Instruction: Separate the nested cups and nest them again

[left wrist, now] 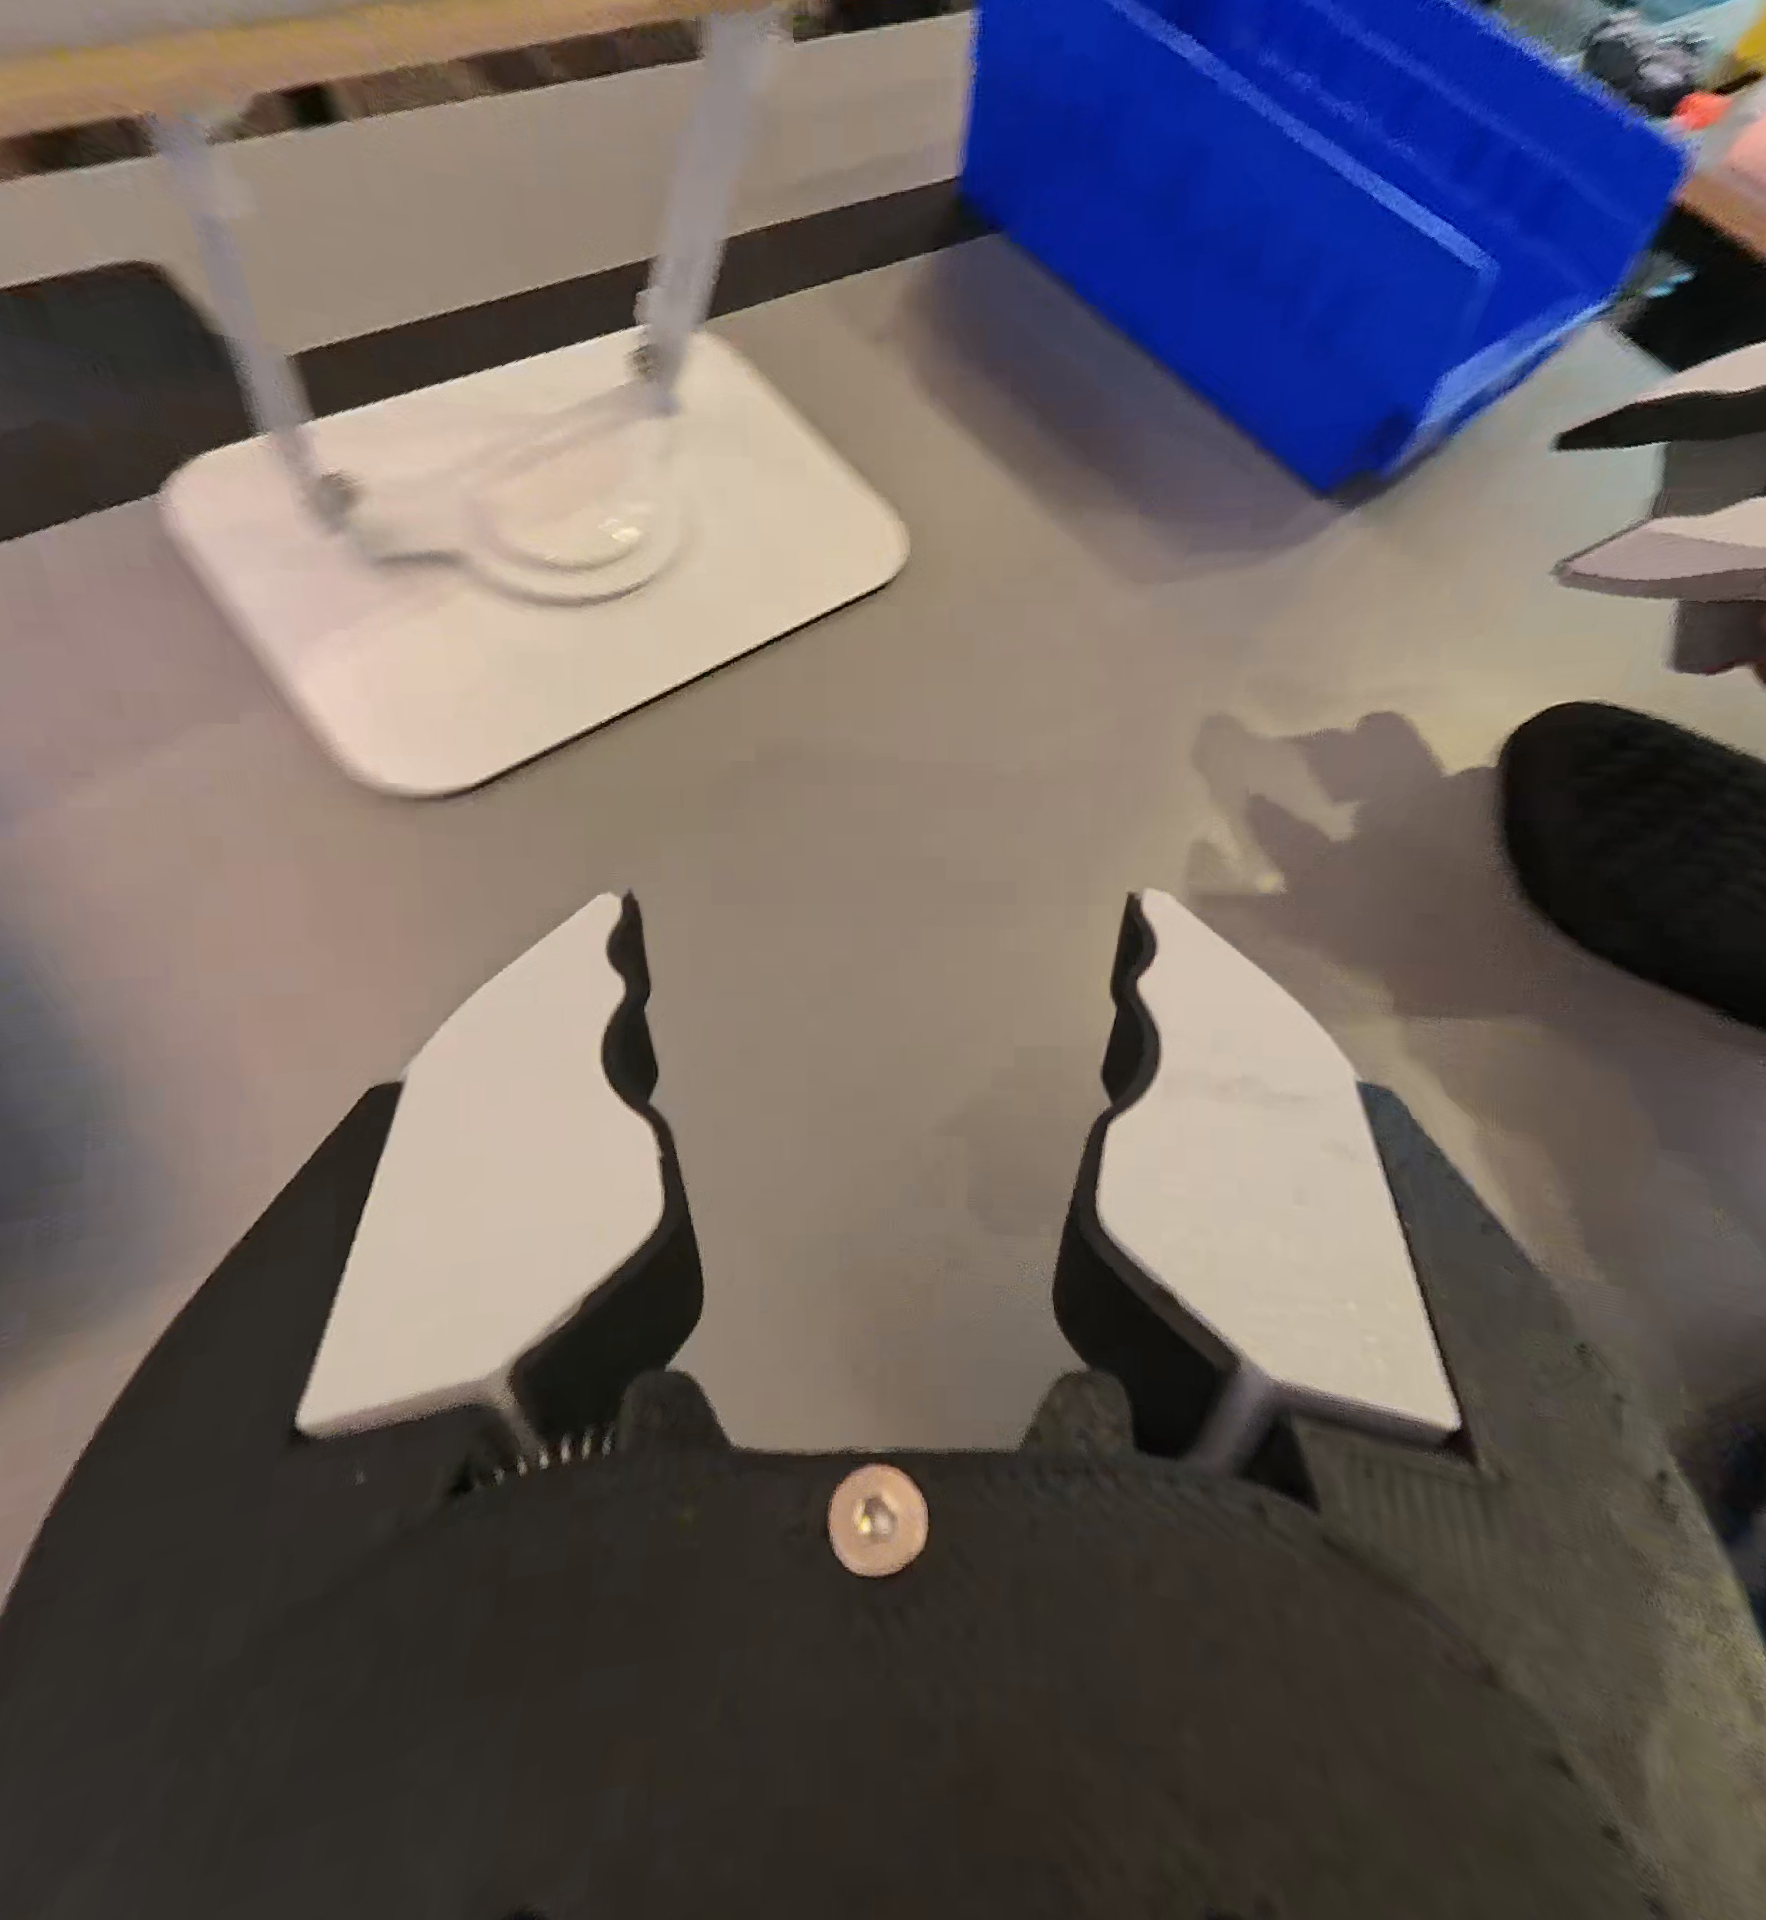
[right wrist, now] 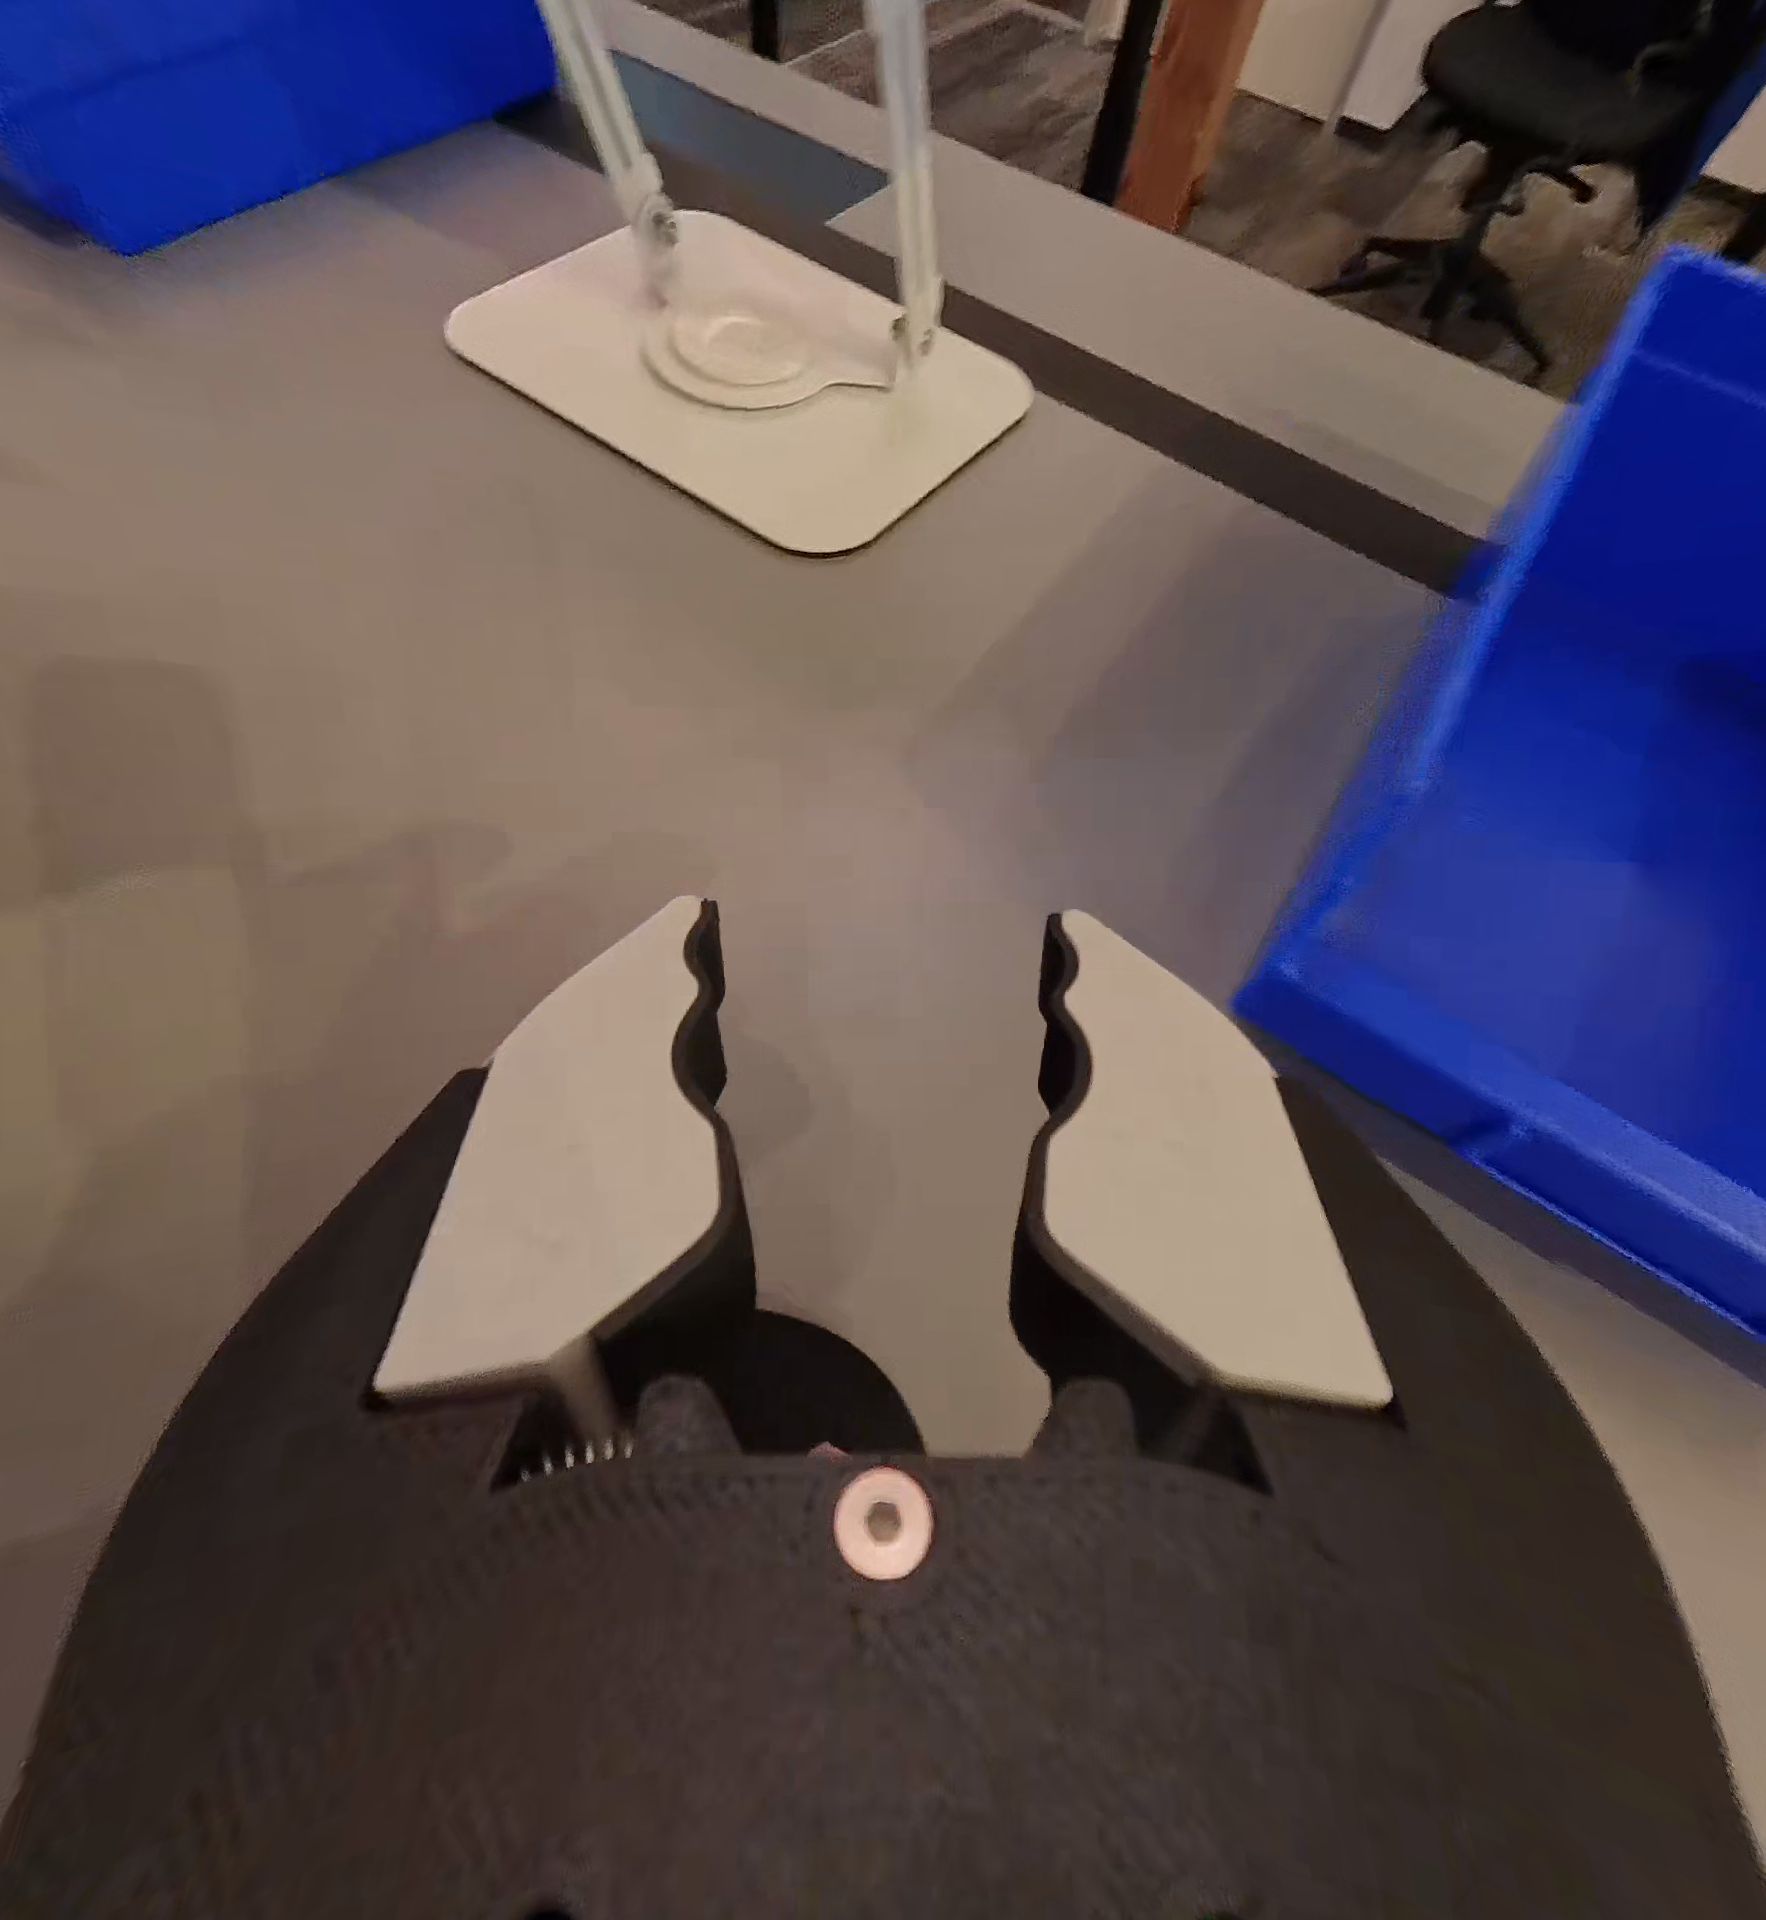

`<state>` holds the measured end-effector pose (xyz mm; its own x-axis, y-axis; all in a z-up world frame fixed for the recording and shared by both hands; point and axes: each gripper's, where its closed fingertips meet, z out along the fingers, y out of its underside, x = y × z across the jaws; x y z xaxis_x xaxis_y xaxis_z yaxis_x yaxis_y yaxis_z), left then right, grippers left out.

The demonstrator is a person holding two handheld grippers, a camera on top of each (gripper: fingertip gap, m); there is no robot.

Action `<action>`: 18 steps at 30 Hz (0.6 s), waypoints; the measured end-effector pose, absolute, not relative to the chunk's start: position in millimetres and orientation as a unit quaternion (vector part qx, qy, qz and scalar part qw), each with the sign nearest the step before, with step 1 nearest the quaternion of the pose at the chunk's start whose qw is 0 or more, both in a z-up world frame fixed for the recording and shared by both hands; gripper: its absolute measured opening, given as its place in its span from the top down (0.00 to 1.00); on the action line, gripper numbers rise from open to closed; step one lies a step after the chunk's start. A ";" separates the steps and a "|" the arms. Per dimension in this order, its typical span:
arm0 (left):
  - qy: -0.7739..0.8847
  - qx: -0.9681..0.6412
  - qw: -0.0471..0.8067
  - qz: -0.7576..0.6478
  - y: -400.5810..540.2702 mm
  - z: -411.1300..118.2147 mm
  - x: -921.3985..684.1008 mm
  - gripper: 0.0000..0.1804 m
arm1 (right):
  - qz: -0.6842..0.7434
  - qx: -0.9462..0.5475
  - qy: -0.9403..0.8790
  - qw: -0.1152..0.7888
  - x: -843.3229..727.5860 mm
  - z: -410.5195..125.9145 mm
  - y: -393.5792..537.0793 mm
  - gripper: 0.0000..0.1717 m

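Left gripper [left wrist: 879, 904] spread wide over bare grey tabletop [left wrist: 858, 790], nothing between the black wavy pads, only table surface showing in the gap. Right gripper [right wrist: 881, 914] also parted, somewhat narrower, likewise bare, grey tabletop alone between its pads.

In the left wrist view, at 11 o'clock from the fingertips, a flat white rounded-rectangle base plate [left wrist: 567, 665] carrying two slanted white struts and a clear round disc. At 1 o'clock, a blue plastic storage bin [left wrist: 1274, 239], tilted in the frame and blurred. At 3 o'clock, near the picture's edge, the other gripper's grey-and-black fingers [left wrist: 1710, 561] seen side-on, parted, with a black textured rounded body [left wrist: 1668, 883] below them, apparently part of that gripper's housing, though too cropped for certainty.

In the right wrist view, the same white base plate at 12 o'clock, well apart from the fingertips; an open blue plastic bin [right wrist: 1585, 935] at 3 o'clock, just beside the right finger; another blue bin [right wrist: 183, 114] at 11 o'clock in the far corner. Black office chair [right wrist: 1544, 114] on the floor beyond the table at 1 o'clock.

Nested cups: cannot tell where, visible in neither view.
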<state>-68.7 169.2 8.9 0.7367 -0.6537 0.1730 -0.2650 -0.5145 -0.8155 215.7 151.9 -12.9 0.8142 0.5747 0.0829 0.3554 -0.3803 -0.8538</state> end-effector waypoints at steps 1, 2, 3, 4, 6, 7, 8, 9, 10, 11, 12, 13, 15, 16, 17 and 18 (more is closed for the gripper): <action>0.269 -0.845 0.409 -0.215 167.7 5.1 -87.0 0.53 | 0.117 -0.824 -0.286 0.475 208.4 -17.5 151.9 0.64; 0.265 -0.855 0.403 -0.192 164.4 -0.8 -104.6 0.51 | 0.113 -0.826 -0.287 0.472 203.4 -22.9 152.1 0.62; 0.262 -0.864 0.396 -0.170 159.7 -7.5 -121.5 0.51 | 0.107 -0.828 -0.290 0.468 200.0 -29.8 151.5 0.61; 0.258 -0.871 0.390 -0.152 153.7 -14.2 -136.9 0.51 | 0.098 -0.831 -0.293 0.463 198.3 -37.7 150.4 0.60; 0.247 -0.883 0.374 -0.140 138.6 -28.6 -161.2 0.51 | 0.085 -0.832 -0.298 0.461 195.2 -48.2 147.0 0.60; 0.241 -0.890 0.364 -0.130 131.4 -37.8 -173.7 0.50 | 0.077 -0.830 -0.302 0.463 194.1 -51.0 145.6 0.60; 0.234 -0.897 0.352 -0.126 124.0 -46.6 -183.8 0.48 | 0.065 -0.828 -0.305 0.465 194.2 -52.8 144.7 0.59; 0.229 -0.903 0.342 -0.125 117.1 -54.7 -191.3 0.47 | 0.055 -0.827 -0.311 0.466 193.8 -53.6 143.8 0.58; 0.224 -0.908 0.333 -0.121 111.1 -62.4 -198.2 0.46 | 0.050 -0.824 -0.318 0.467 192.2 -53.7 142.6 0.58; 0.223 -0.911 0.326 -0.118 106.3 -68.4 -202.9 0.45 | 0.047 -0.821 -0.324 0.468 190.1 -53.2 141.3 0.58; 0.224 -0.911 0.326 -0.118 103.3 -71.4 -205.9 0.44 | 0.043 -0.817 -0.330 0.472 188.6 -51.0 140.1 0.58; 0.223 -0.910 0.330 -0.119 101.8 -72.3 -208.0 0.43 | 0.039 -0.811 -0.334 0.479 187.6 -47.0 139.1 0.59; 0.218 -0.913 0.326 -0.114 100.1 -73.5 -212.8 0.37 | 0.039 -0.805 -0.340 0.485 186.6 -43.2 136.5 0.58; 0.220 -0.913 0.325 -0.111 99.9 -72.8 -213.8 0.36 | 0.041 -0.807 -0.342 0.481 186.9 -44.7 134.8 0.56; 0.217 -0.914 0.327 -0.107 100.3 -72.3 -214.9 0.35 | 0.042 -0.810 -0.341 0.475 187.9 -47.6 132.8 0.56; 0.211 -0.915 0.324 -0.114 99.0 -72.5 -213.7 0.35 | 0.042 -0.812 -0.339 0.472 188.5 -50.2 130.8 0.55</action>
